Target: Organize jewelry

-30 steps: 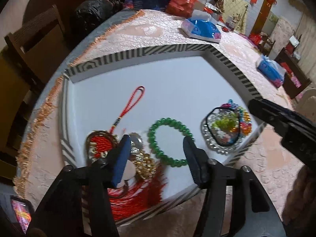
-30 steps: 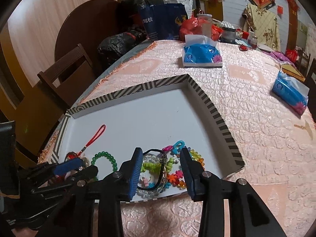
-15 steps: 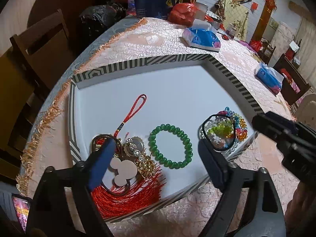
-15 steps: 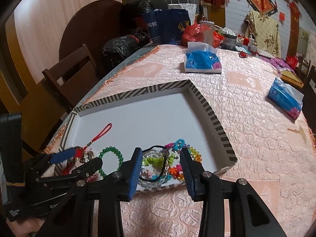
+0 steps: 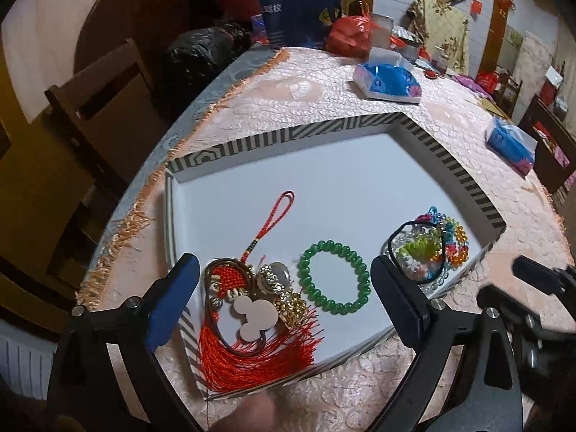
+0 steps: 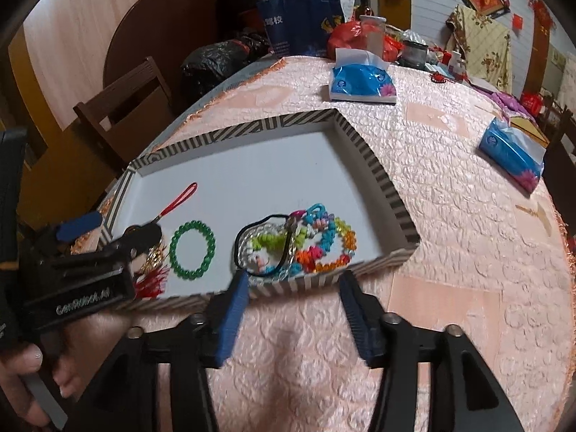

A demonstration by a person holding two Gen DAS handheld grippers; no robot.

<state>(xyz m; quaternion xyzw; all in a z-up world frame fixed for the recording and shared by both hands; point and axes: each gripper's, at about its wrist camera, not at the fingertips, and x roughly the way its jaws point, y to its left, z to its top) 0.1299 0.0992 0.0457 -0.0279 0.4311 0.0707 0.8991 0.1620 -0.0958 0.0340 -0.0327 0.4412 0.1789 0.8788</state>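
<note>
Opening wide, your left gripper (image 5: 284, 297) fingers straddle the red tassel charm (image 5: 248, 331); your right gripper (image 6: 293, 318) spreads empty outside the striped white cardboard tray's (image 6: 324, 280) near edge.

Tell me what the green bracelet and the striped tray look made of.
Green bracelet: glossy round beads with bright highlights, likely glass or polished stone; could be plastic. Striped tray: thin, sharply folded walls and a matte white floor suggest printed cardboard.

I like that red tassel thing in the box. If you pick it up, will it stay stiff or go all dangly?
Probably dangly. The red tassel charm has loose threads fanned across the box floor, so they would likely hang and sway. Its thin cord loop lies curved, so it looks soft. The beads and white disc piece may swing and snag.
</note>
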